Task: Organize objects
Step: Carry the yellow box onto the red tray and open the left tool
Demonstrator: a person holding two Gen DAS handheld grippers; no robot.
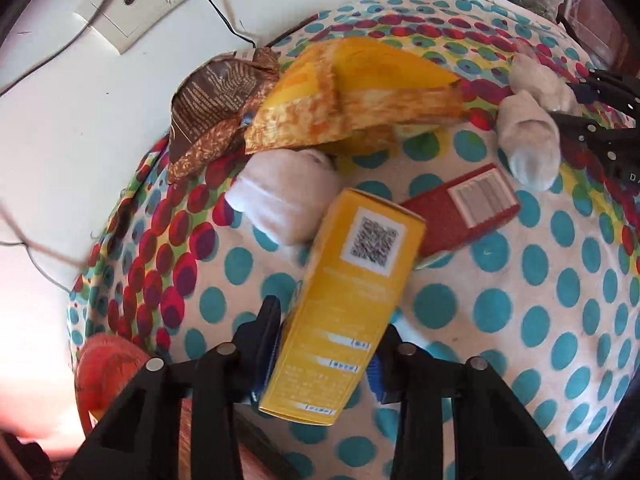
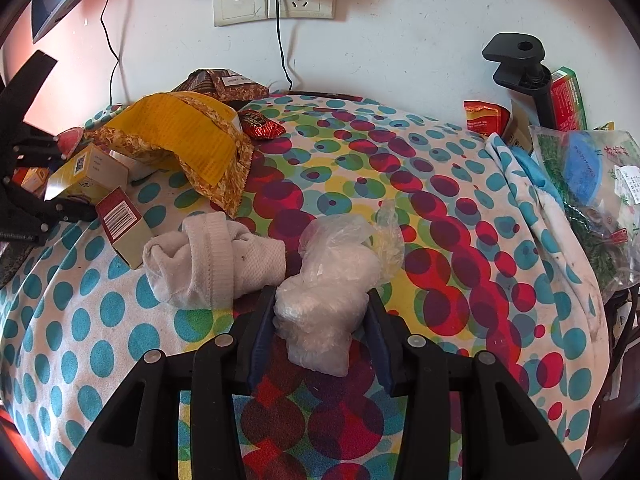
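My left gripper (image 1: 326,332) is shut on a tall yellow box (image 1: 352,304) with a QR code, held above the dotted cloth (image 1: 520,320). The box also shows in the right wrist view (image 2: 86,174), at the far left. My right gripper (image 2: 322,320) is shut on a clear plastic bag of white stuff (image 2: 328,280), low over the cloth. A rolled white sock (image 2: 212,256) lies just left of it. A red box (image 1: 464,208) lies beyond the yellow box. Another white sock (image 1: 288,196) lies to its left.
A yellow and orange packet (image 1: 352,100) and a brown packet (image 1: 212,108) lie by the wall. A third white sock (image 1: 528,136) lies near the right gripper. Bags and packets (image 2: 580,184) pile up at the right edge. Cables hang from wall sockets (image 2: 276,0).
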